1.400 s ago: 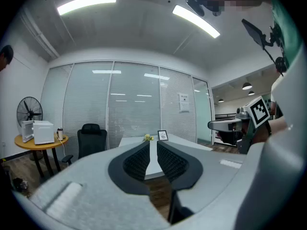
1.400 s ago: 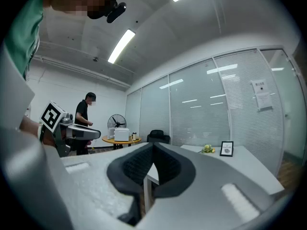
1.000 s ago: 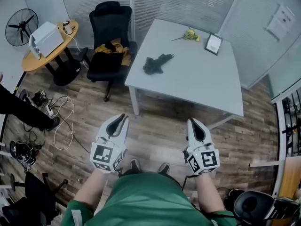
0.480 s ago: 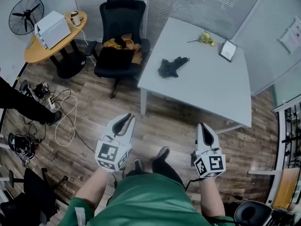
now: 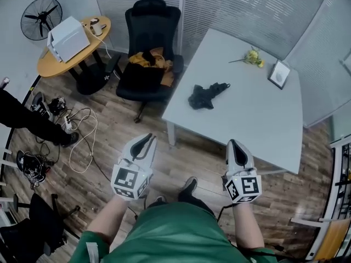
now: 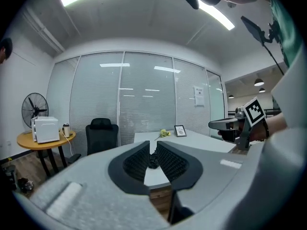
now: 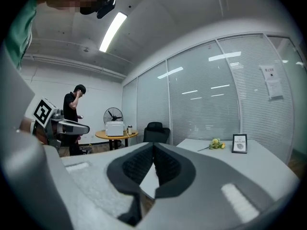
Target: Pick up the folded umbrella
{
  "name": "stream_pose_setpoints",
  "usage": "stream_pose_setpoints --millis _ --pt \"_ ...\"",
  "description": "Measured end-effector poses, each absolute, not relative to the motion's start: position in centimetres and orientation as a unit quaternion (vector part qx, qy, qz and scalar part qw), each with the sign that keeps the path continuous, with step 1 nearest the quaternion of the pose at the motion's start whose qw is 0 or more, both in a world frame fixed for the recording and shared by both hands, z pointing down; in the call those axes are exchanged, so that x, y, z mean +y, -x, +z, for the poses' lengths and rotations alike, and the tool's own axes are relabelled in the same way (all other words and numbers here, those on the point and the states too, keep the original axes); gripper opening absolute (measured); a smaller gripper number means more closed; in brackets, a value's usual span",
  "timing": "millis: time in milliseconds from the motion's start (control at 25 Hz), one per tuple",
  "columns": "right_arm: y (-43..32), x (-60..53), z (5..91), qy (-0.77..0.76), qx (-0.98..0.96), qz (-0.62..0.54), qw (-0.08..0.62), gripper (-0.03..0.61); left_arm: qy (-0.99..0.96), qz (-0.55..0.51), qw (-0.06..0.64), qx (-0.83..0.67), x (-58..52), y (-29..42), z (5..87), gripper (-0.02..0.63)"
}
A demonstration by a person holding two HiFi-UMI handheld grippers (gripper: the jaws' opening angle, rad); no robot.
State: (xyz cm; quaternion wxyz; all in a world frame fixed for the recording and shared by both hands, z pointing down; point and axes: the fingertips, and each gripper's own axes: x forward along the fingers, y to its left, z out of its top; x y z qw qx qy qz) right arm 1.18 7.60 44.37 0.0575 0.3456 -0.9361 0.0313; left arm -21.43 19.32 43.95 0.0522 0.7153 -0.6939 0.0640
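The folded black umbrella (image 5: 207,95) lies crumpled on the grey table (image 5: 258,122), near its left edge. My left gripper (image 5: 145,140) and right gripper (image 5: 233,143) are held side by side over the wooden floor, short of the table's near edge, both pointing towards it. Both are shut with nothing in them. In the left gripper view the umbrella (image 6: 153,160) shows as a small dark lump far off, behind the closed left gripper (image 6: 153,143). In the right gripper view, the right gripper (image 7: 153,144) points at the table (image 7: 225,155); the umbrella is hidden.
On the table's far side lie a yellow flower (image 5: 252,56) and a framed picture (image 5: 279,74). A black office chair (image 5: 149,64) with an orange cloth stands left of the table. Further left are a round wooden table (image 5: 71,56), a fan (image 5: 41,18), floor cables (image 5: 77,130) and a standing person (image 5: 27,122).
Both grippers have moved forward towards the table, which now lies nearer and further right in the head view. Their jaws stayed shut.
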Motion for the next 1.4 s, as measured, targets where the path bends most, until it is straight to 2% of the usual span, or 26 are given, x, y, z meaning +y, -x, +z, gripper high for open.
stream_pose_setpoints --millis 320,800,1400 --pt "-1.8 -0.3 44.3 -0.318 -0.946 0.038 0.052 0.002 -0.697 0.073 0.046 -0.712 12.8 20.0 42.9 0.054" --pt "-2.9 -6.3 44.3 -0.316 -0.946 0.052 0.049 0.002 -0.693 0.072 0.051 -0.716 7.1 19.1 42.6 0.054" --pt "-0.1 -13.9 45.8 -0.394 -0.914 0.062 0.074 0.002 -0.762 0.093 0.097 -0.633 -6.4 22.2 48.5 0.063"
